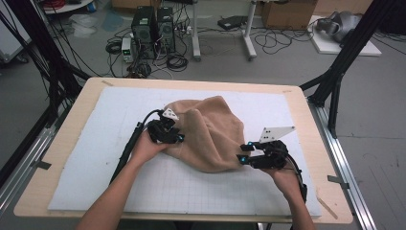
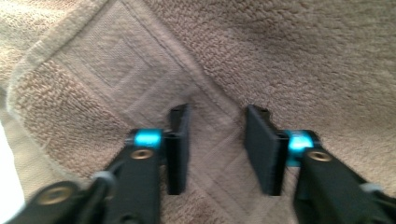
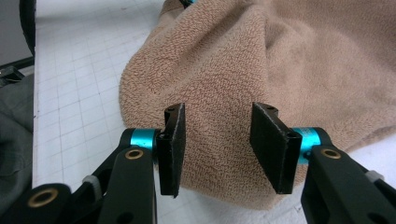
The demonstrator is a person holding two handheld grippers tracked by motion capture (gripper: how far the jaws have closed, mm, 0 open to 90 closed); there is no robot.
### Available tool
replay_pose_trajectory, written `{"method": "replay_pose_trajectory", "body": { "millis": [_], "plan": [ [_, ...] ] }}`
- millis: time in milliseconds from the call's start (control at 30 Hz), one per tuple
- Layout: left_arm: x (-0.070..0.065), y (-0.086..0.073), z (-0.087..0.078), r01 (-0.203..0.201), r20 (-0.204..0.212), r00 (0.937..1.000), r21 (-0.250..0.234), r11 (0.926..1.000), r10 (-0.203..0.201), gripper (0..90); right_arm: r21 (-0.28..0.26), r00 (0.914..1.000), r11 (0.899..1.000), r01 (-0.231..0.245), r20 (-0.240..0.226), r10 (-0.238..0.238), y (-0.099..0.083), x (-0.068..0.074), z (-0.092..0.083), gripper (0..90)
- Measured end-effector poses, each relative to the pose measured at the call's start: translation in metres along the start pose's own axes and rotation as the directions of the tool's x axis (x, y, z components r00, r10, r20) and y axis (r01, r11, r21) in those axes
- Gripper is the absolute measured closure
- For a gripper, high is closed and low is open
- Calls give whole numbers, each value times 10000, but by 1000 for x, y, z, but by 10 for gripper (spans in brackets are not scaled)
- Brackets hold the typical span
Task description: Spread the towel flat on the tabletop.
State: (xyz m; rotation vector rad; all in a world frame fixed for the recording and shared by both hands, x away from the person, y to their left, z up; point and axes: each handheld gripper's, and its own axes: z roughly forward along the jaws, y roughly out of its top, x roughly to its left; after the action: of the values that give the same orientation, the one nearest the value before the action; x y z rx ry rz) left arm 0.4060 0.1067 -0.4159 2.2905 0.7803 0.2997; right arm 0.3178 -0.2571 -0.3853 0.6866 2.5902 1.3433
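Left gripper (image 2: 215, 149) released over towel (image 1: 210, 132) hem | right gripper (image 3: 218, 149) released at towel edge; mat (image 1: 191, 187) bare in front

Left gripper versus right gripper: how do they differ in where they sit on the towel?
The left gripper is over a flat woven border band by a corner of the towel; the right gripper faces a plain, rounded fold at its near edge. Left is at the towel's left side, right at its lower right. Both have their jaws apart, gripping nothing.

Grey floor (image 1: 297, 67) strewn with cables (image 1: 268, 40), two black computer towers (image 1: 153, 31), white stand legs (image 1: 249, 45), cardboard box (image 1: 287, 14), pale wooden worktop (image 1: 313, 143)
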Motion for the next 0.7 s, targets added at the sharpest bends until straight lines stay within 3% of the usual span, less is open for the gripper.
{"method": "replay_pose_trajectory", "body": {
  "millis": [67, 133, 233, 333, 467, 700],
  "plan": [
    [1, 0, -1, -112, 213, 9997, 36, 9999, 111, 840, -8, 10000, 10000, -32, -19, 32, -1, 0, 2, 552],
    [1, -1, -2, -128, 239, 9996, 83, 9999, 126, 893, -15, 10000, 10000, -30, -14, 30, 0, 0, 2, 551],
    [2, -2, -5, -143, 321, 9994, 197, 9997, 137, 897, -35, 10000, 10000, -48, 7, 48, 0, 0, 2, 545],
    [2, -3, -9, -122, 297, 9995, 2, 9999, 122, 897, -28, 10000, 10000, -8, 75, 8, 4, 4, 0, 537],
    [1, -5, -15, -163, 252, 9995, -17, 9999, 163, 896, -108, 9999, 9998, 155, 36, -155, 17, 10, 2, 488],
    [-4, -4, -34, -309, 259, 9991, -581, 9978, 325, 826, 81, 9998, 9998, 191, -80, -190, 54, 14, 34, 444]
  ]
}}
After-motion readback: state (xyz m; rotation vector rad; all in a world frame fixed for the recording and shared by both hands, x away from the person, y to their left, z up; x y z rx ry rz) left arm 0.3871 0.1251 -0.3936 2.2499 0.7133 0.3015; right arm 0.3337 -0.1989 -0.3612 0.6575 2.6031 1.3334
